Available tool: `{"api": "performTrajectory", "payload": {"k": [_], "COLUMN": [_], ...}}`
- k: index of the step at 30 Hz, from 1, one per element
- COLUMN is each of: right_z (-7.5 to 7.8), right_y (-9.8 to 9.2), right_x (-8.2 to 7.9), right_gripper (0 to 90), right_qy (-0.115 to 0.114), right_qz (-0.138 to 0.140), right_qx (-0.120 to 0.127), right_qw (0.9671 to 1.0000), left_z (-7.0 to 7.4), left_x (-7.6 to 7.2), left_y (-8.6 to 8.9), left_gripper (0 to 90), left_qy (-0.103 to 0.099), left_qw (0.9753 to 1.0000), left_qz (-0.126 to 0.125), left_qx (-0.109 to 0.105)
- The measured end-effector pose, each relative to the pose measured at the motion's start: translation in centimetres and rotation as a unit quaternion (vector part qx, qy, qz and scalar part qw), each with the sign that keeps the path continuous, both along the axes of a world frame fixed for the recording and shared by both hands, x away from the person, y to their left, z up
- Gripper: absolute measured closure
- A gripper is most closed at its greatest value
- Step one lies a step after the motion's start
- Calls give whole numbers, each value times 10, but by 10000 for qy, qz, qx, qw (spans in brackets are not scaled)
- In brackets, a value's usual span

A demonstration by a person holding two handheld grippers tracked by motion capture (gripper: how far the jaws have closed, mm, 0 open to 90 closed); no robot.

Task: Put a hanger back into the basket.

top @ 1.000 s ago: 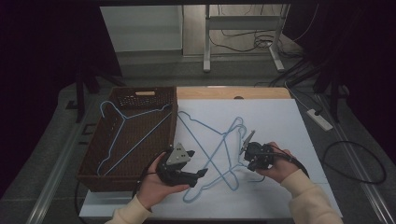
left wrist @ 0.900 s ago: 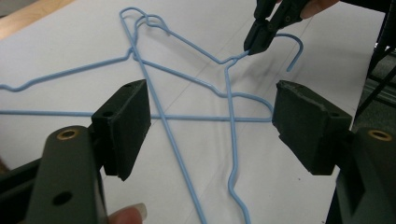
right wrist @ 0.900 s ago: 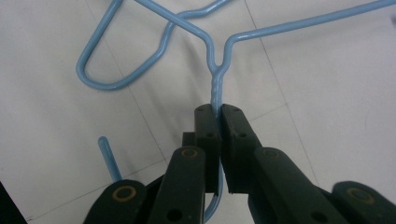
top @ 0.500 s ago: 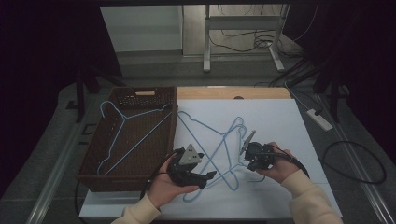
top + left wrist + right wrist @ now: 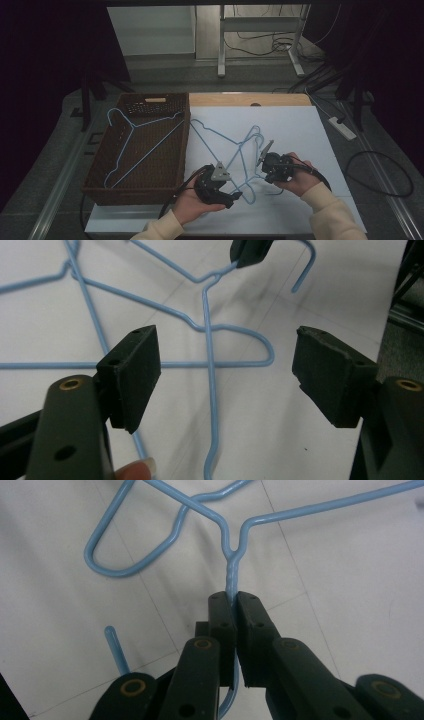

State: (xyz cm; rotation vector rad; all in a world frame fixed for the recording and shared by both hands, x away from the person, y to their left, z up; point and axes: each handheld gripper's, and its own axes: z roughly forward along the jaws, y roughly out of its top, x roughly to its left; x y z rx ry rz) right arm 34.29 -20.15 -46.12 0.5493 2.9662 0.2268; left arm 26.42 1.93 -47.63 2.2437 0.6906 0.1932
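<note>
Since a second ago the left tool (image 5: 235,195) has been swung toward the hanger (image 5: 210,340) on the counter (image 5: 300,130) — jaws spread; its wire runs lengthwise between them; the right tool (image 5: 235,597) is clenched on its twisted neck.

Dim room, grey floor (image 5: 165,70), metal desk legs (image 5: 220,40), loose cables (image 5: 260,42), white power strip (image 5: 342,128).

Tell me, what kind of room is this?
Probably a lab or test room, not a home: a white-topped table on a grey floor, loose cables and a power strip around bare metal table legs.
</note>
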Motion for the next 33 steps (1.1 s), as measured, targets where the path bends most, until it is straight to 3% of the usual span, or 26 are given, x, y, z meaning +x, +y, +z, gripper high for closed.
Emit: {"api": "performTrajectory", "payload": {"k": [9,18,22,31,33], "right_z": [4,7,10,15,16], "right_y": [2,4,5,8,7], "right_x": [-1,-2,-3,-6,-7], "right_gripper": [859,859,858,857,857], "right_qy": [-20,-35,-65,-124,-129], "right_qz": [13,17,38,78,61], "right_qx": [9,66,95,178,235], "right_qw": [10000,10000,9999,9997,9996], "left_z": [-20,-35,-39,-39,-38], "left_x": [16,26,29,30,30], "left_y": [-13,-21,-22,-19,-19], "left_gripper": [284,373,470,828,845], "left_qy": [230,394,509,632,590], "left_qw": [9995,9986,9980,9975,9978], "left_qz": [18,29,7,-98,-62], "left_qx": [237,348,370,297,306]}}
